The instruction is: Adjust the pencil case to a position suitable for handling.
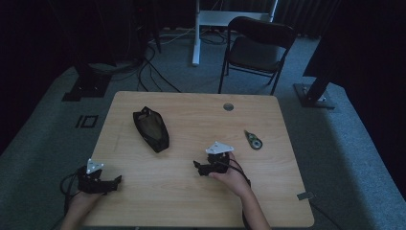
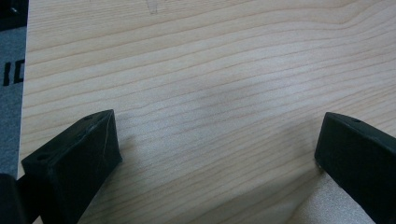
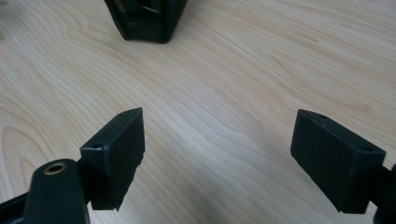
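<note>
On the wooden surface (image 1: 191, 191), both tools rest with jaws wide and bare. Left tool (image 1: 116, 181) sits near the edge; right tool (image 1: 197, 166) points at the black pouch (image 1: 151, 128).

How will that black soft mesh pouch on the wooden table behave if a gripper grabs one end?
The black soft mesh pouch looks limp and flattish, so it would probably sag rather than stay stiff. It seems thin, so likely light. Lying flat on the wooden table, it shouldn't roll.
</note>
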Demonstrator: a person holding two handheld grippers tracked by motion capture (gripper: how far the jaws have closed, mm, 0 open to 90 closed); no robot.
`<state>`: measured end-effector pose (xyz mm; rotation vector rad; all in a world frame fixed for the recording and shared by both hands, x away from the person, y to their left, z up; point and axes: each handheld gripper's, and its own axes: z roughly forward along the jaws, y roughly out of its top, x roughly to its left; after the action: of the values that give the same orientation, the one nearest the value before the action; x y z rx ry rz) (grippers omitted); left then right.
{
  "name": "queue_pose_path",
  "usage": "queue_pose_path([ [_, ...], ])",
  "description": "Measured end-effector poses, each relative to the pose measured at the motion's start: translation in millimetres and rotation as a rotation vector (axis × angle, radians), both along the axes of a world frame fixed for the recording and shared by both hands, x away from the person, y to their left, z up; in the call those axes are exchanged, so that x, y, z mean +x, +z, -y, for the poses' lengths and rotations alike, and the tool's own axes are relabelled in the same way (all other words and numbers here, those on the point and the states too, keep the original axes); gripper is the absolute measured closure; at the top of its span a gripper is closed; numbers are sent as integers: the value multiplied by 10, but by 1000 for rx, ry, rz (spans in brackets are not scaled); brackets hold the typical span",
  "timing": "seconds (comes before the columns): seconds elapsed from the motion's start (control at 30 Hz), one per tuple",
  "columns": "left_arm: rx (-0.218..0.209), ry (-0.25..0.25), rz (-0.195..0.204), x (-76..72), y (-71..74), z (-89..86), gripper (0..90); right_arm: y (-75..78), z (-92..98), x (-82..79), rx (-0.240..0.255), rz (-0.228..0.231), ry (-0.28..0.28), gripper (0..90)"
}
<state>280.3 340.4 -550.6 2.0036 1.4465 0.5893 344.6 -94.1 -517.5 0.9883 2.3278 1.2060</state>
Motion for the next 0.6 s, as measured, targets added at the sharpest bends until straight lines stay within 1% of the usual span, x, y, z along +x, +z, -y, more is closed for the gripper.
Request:
queue_pose_path([
  [0.4,-2,1,1,0,-1,1,0,1,-262,53,13,11,19,172],
  [0.6,-2,1,1,0,-1,1,0,0,-395,75,23,26,20,204],
])
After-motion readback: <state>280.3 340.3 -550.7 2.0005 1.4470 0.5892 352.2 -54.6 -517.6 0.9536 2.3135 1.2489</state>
